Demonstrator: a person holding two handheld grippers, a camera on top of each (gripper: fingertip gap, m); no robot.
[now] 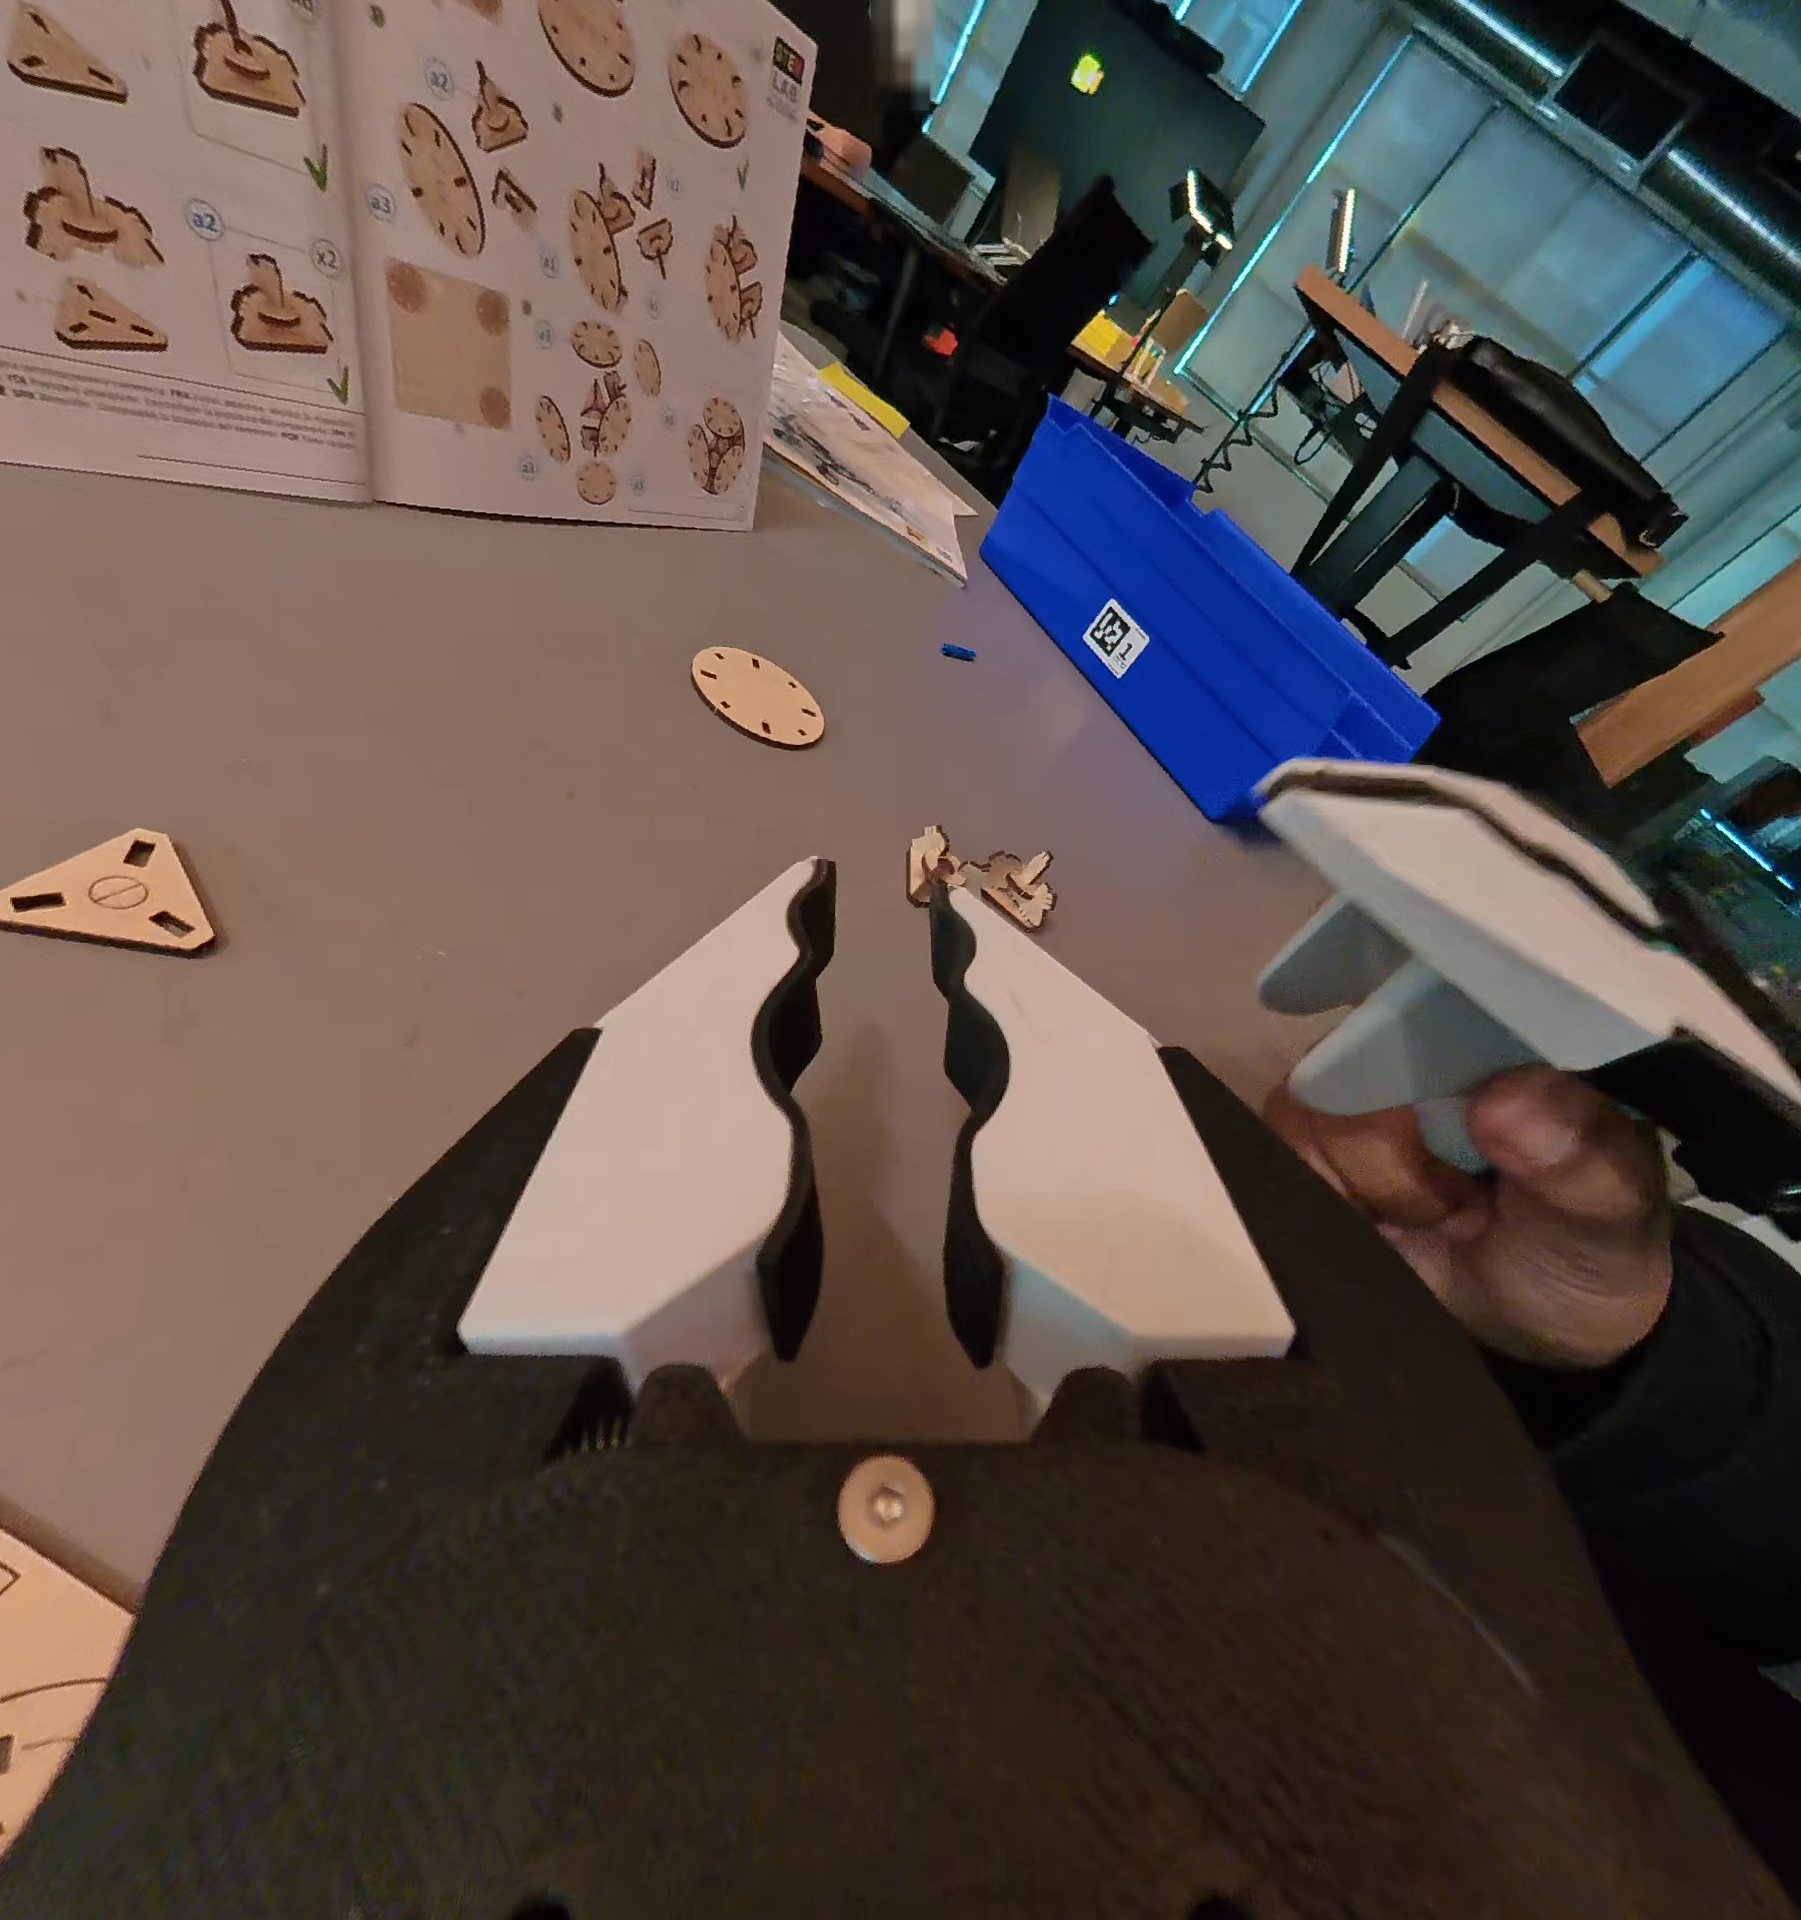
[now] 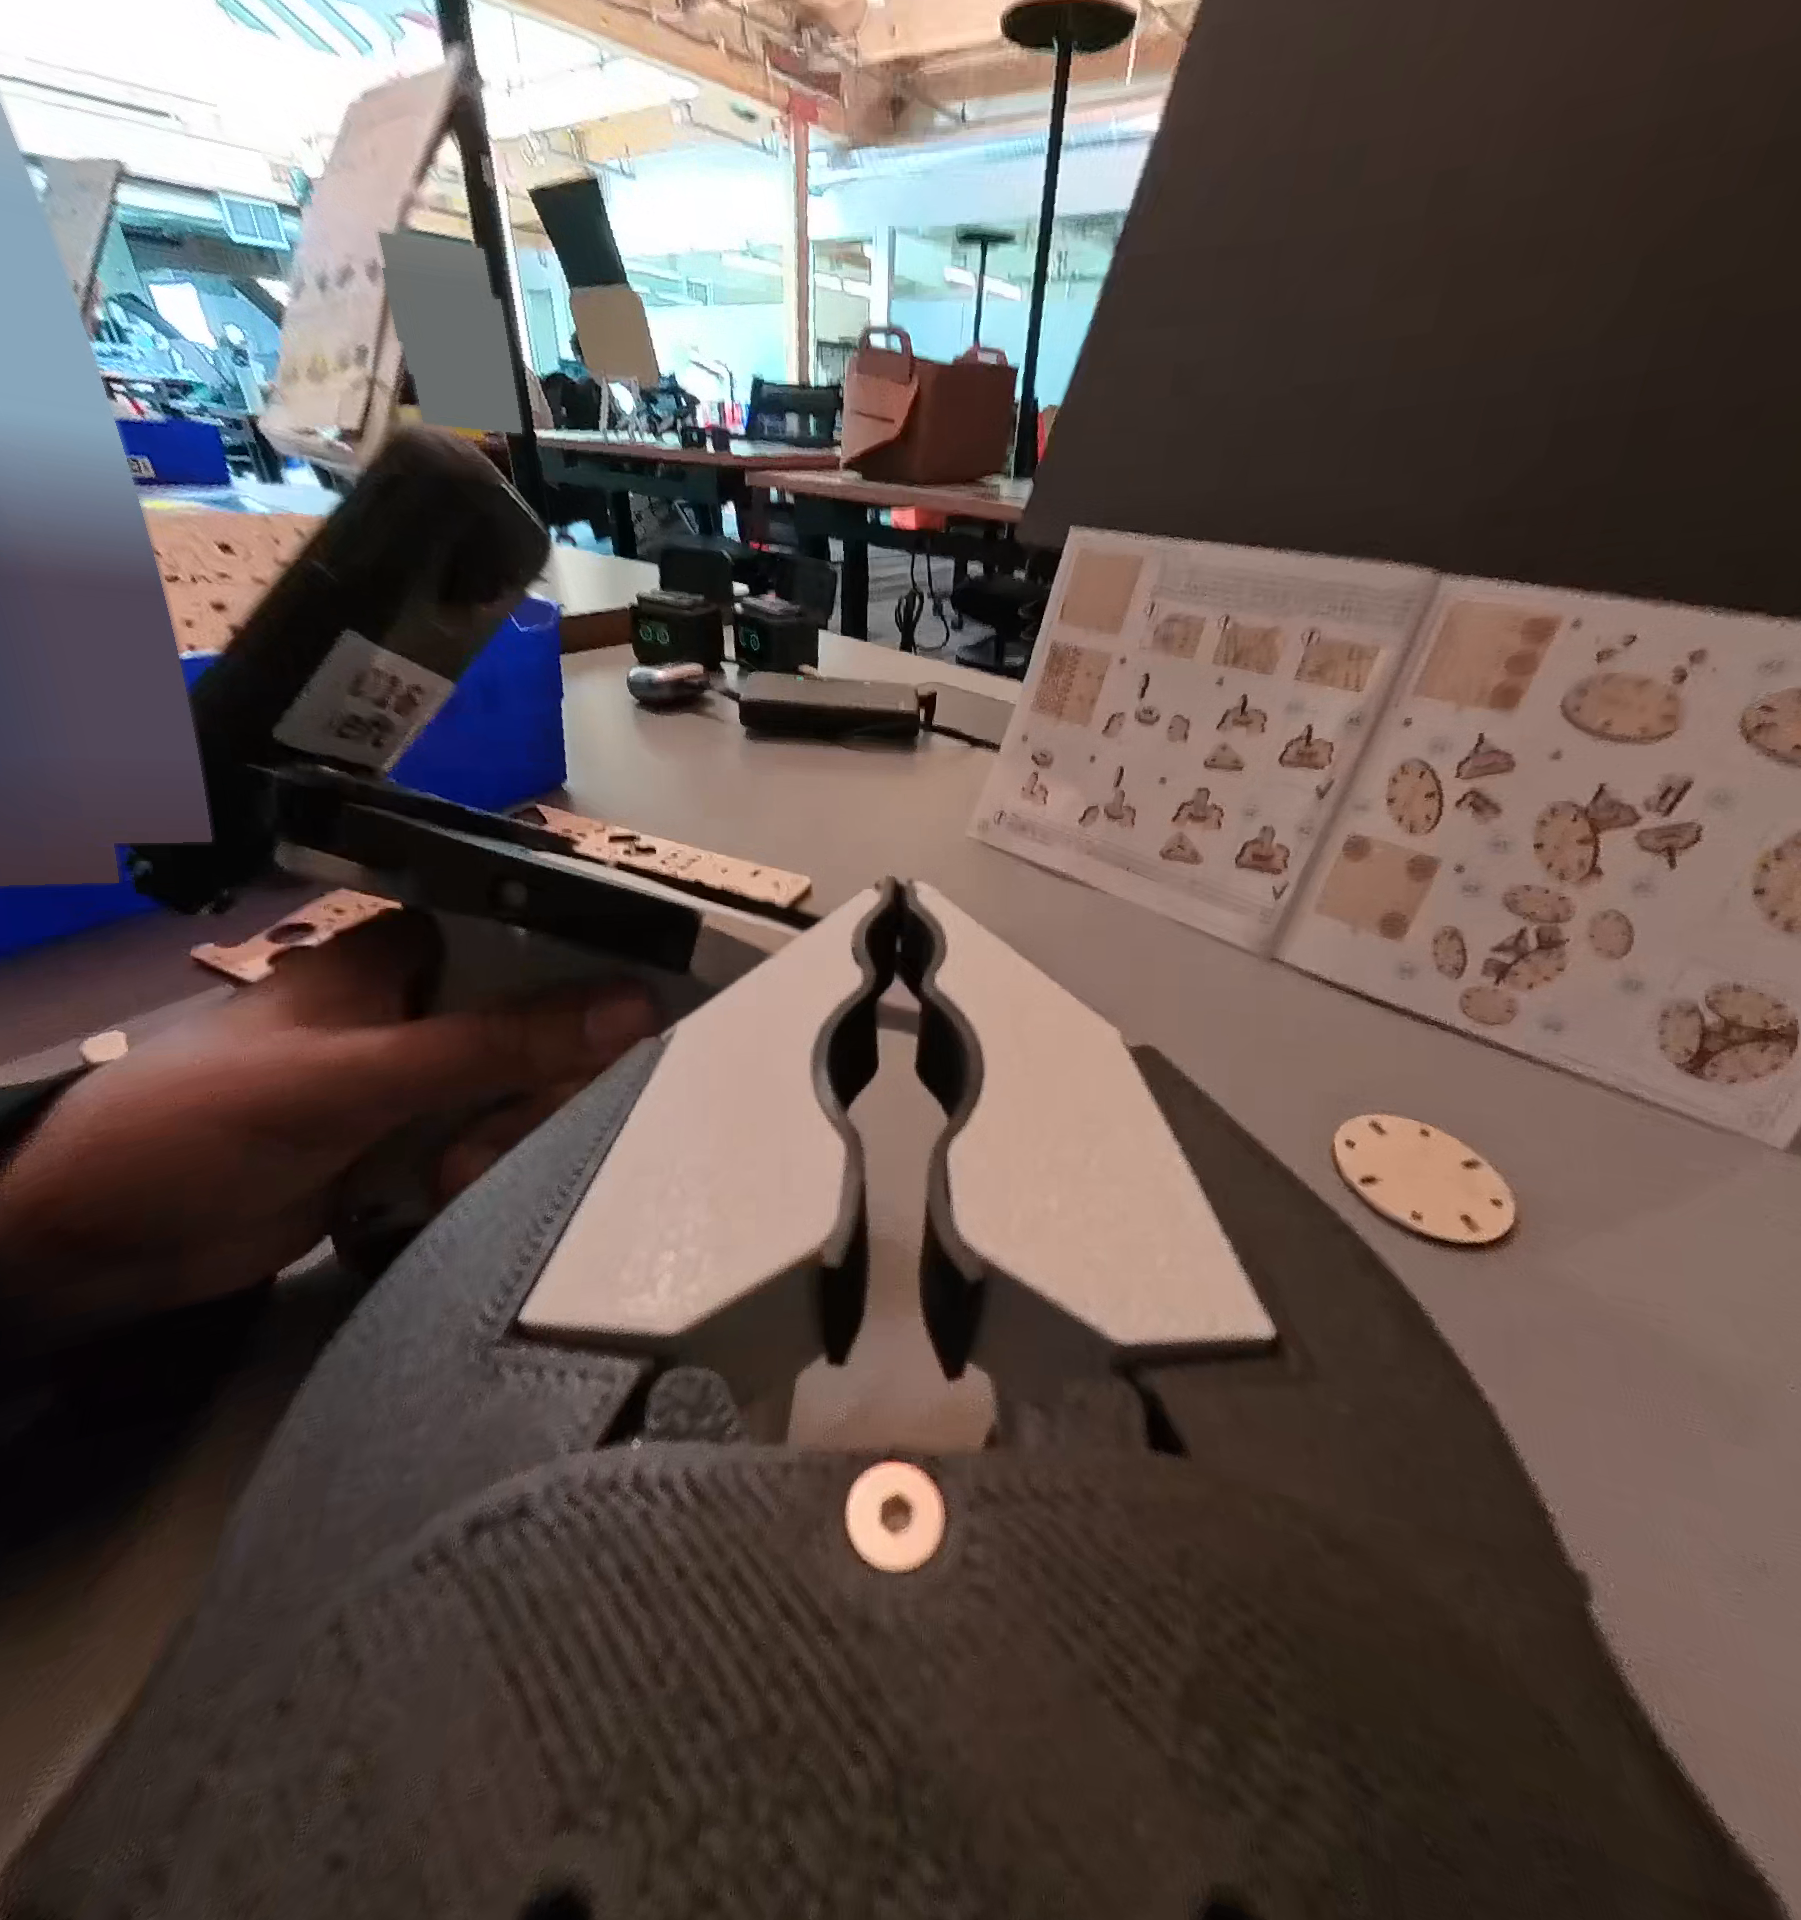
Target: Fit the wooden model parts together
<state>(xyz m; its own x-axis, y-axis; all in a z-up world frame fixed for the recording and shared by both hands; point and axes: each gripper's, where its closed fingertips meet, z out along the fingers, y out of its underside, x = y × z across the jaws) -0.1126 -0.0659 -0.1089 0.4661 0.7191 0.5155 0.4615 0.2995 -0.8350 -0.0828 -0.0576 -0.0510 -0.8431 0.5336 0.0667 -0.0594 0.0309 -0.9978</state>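
The left gripper (image 1: 880,883) is held low over the grey table (image 1: 356,727) with its jaws parted and nothing between the black wavy pads; bare tabletop is seen through the gap. Just beyond its right fingertip (image 1: 943,909), a cluster of small wooden pieces (image 1: 984,878) lies on the table, so close to the tip that contact cannot be told. These pieces are thin laser-cut plywood with toothed, lobed outlines and a short peg standing up from one; they are judged light, stiff and brittle at the tabs, best pinched across the flat faces or by the peg rather than by the fine edges. The right gripper (image 2: 898,891) is seen with its tips brought together on nothing, raised above the table. A round wooden disc (image 1: 758,696) with short slots around its rim lies flat farther out, and a triangular wooden plate (image 1: 106,894) with three slots and a round mark lies well to the left. An open instruction booklet (image 1: 356,239) is propped upright at the back, and a blue plastic bin (image 1: 1208,623) stands to the right. Punched-out plywood strips (image 2: 667,857) are seen beside the left hand (image 2: 252,1122).
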